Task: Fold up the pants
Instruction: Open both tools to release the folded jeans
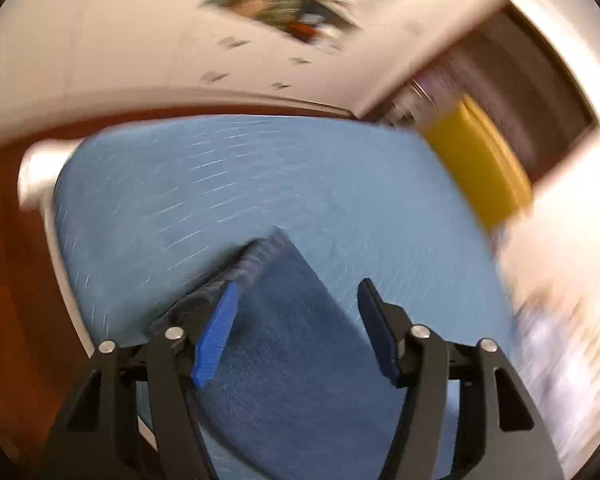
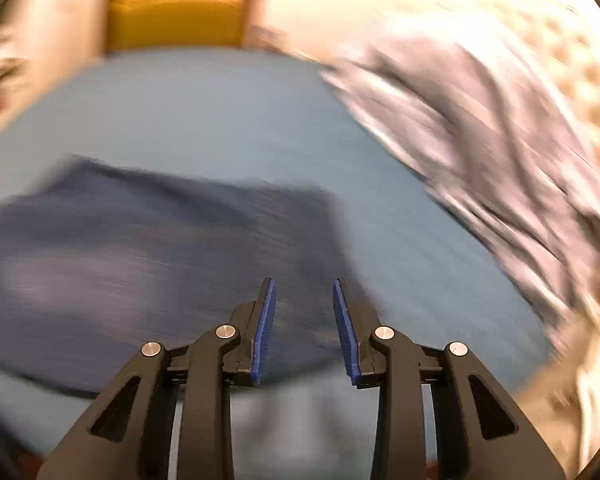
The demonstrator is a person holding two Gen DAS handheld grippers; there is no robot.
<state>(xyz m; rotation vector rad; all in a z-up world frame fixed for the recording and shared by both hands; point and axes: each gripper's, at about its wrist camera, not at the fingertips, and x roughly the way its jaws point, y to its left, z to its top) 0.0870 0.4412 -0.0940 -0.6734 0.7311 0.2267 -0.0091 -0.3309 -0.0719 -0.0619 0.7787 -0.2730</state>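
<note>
Dark blue pants (image 1: 288, 344) lie on a light blue table cover (image 1: 236, 184). In the left wrist view my left gripper (image 1: 298, 292) is open over the pants, its jaws wide apart, with a fuzzy hem edge beside the left finger. In the right wrist view the pants (image 2: 132, 264) spread to the left and under my right gripper (image 2: 304, 288), which is open and empty just above the cloth near its right edge. Both views are motion-blurred.
A yellow box (image 1: 480, 168) stands at the far edge of the table; it also shows in the right wrist view (image 2: 176, 16). A heap of grey and white cloth (image 2: 480, 128) lies on the right. Reddish floor (image 1: 12, 280) is left of the table.
</note>
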